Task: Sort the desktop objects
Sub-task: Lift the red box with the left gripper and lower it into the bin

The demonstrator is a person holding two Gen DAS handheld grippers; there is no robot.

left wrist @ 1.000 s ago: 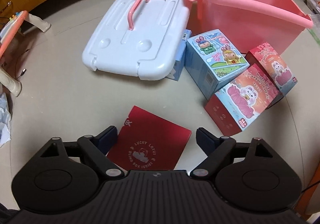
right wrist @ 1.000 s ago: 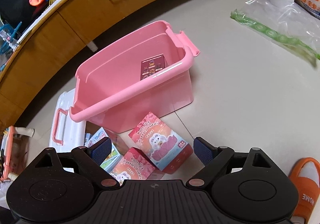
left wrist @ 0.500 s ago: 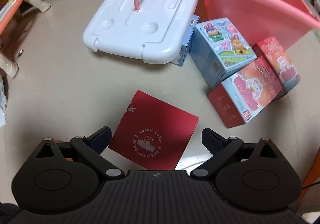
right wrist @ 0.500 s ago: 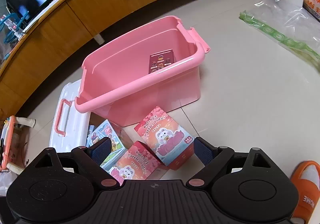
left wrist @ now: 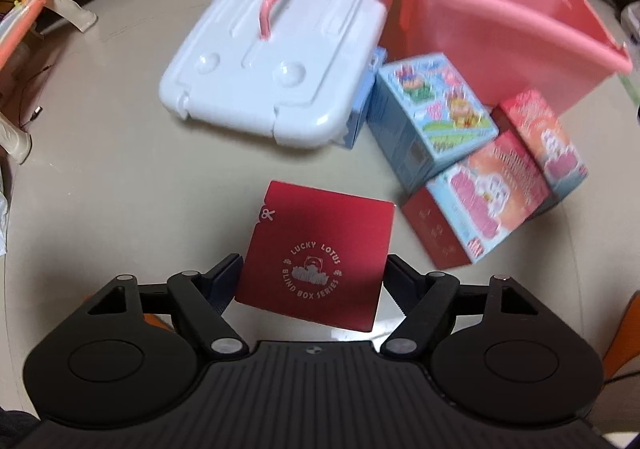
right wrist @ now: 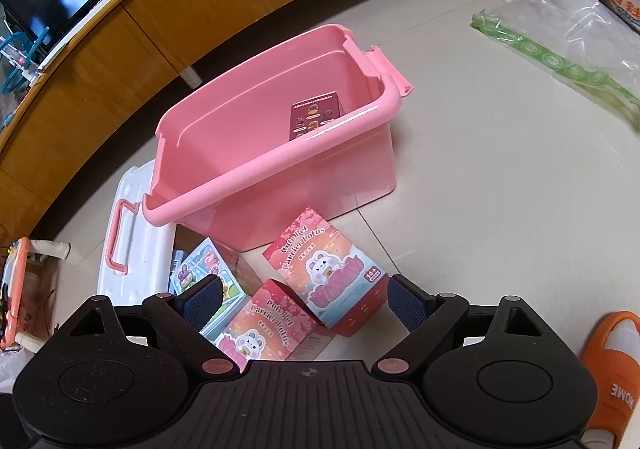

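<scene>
A flat red "Lucky Lotus" packet [left wrist: 316, 253] lies on the floor between the fingers of my left gripper [left wrist: 312, 277], whose jaws stand close to its two edges; contact is unclear. A blue cartoon box [left wrist: 430, 117] and two pink "Cute Pet" boxes [left wrist: 486, 197] [left wrist: 546, 137] lie beside the open pink bin [left wrist: 500, 21]. My right gripper [right wrist: 304, 299] is open and empty above the pink boxes [right wrist: 326, 269] [right wrist: 264, 333]. The pink bin [right wrist: 276, 157] holds one dark red card [right wrist: 314, 115].
The bin's white lid [left wrist: 272, 57] with a pink handle lies left of the bin, over a blue box edge. A wooden cabinet [right wrist: 160, 21] runs behind. Plastic bags [right wrist: 560, 21] lie at the right, an orange slipper [right wrist: 612, 369] at the lower right.
My left gripper has moved forward over the red packet and its fingers have narrowed around it. My right gripper has moved slightly closer to the pink boxes and stays open.
</scene>
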